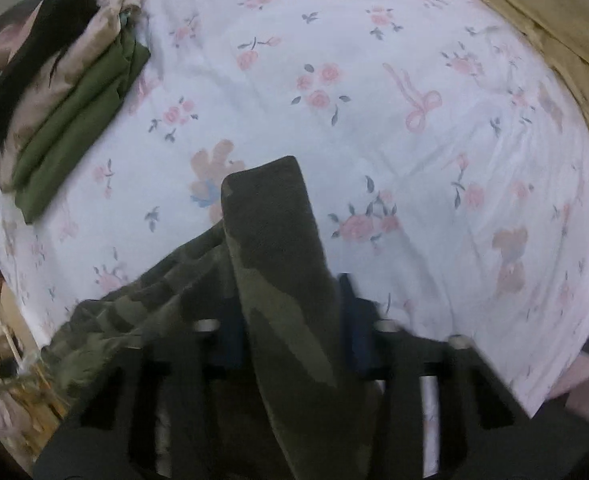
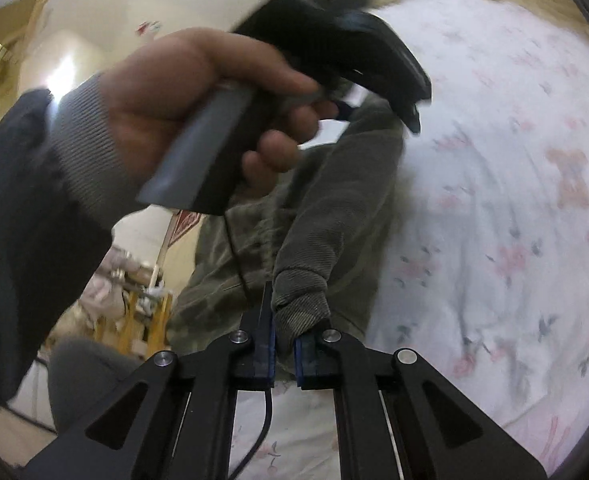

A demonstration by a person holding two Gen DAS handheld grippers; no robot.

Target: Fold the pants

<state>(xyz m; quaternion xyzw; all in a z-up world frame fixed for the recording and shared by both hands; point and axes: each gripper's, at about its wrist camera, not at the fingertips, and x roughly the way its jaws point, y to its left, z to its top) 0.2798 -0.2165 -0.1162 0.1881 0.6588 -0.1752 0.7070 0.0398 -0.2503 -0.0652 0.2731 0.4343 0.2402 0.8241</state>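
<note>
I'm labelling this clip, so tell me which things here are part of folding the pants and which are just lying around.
Part of the job:
- camo pants, held up over the bed
- left gripper, jaws shut on the fabric
- right gripper, jaws shut on a hem
- floral bedsheet, the work surface

Lying about:
- pile of folded clothes, at the sheet's far left
- tan blanket, at the far right

The left gripper [image 1: 290, 312] is clamped on the camouflage pants [image 1: 278, 248], a strip of cloth rising between its fingers; the right gripper [image 2: 284, 320] pinches a ribbed cuff, jaws nearly together; the left hand [image 2: 198, 92] grips its tool's handle, sleeve at the wrist.
</note>
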